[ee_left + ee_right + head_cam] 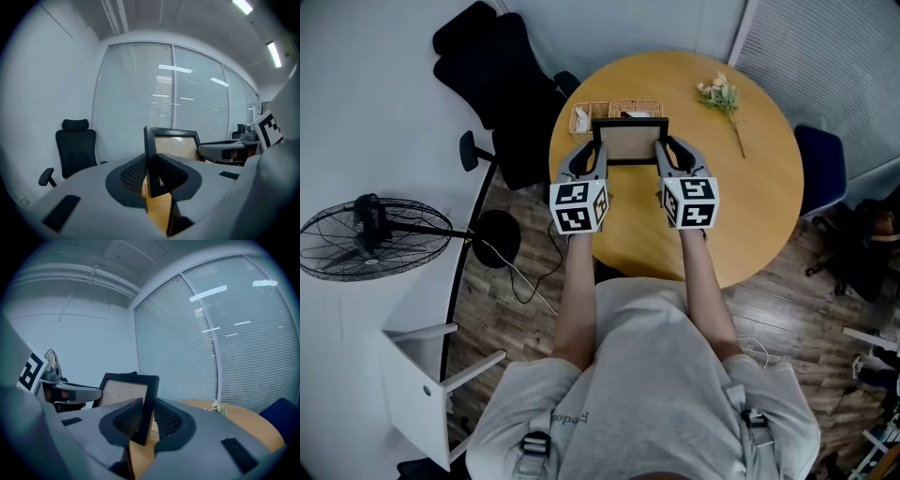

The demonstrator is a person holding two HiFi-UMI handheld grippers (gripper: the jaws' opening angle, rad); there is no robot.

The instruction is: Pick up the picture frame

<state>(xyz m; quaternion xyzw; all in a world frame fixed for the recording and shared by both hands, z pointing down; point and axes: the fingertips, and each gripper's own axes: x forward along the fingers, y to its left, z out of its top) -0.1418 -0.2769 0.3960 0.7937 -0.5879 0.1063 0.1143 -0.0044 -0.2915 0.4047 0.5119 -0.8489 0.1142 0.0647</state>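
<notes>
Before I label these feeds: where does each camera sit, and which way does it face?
Head view: on the person's head, looking steeply down at the table; forearms, torso, left gripper and right gripper show, holding the frame.
Left gripper view: on the left gripper, looking along its fingers toward blinds and a chair; fingers clamp the frame.
Right gripper view: on the right gripper, facing blinds and flowers; fingers clamp the frame.
Shared: both gripper views show the frame and the other gripper.
</notes>
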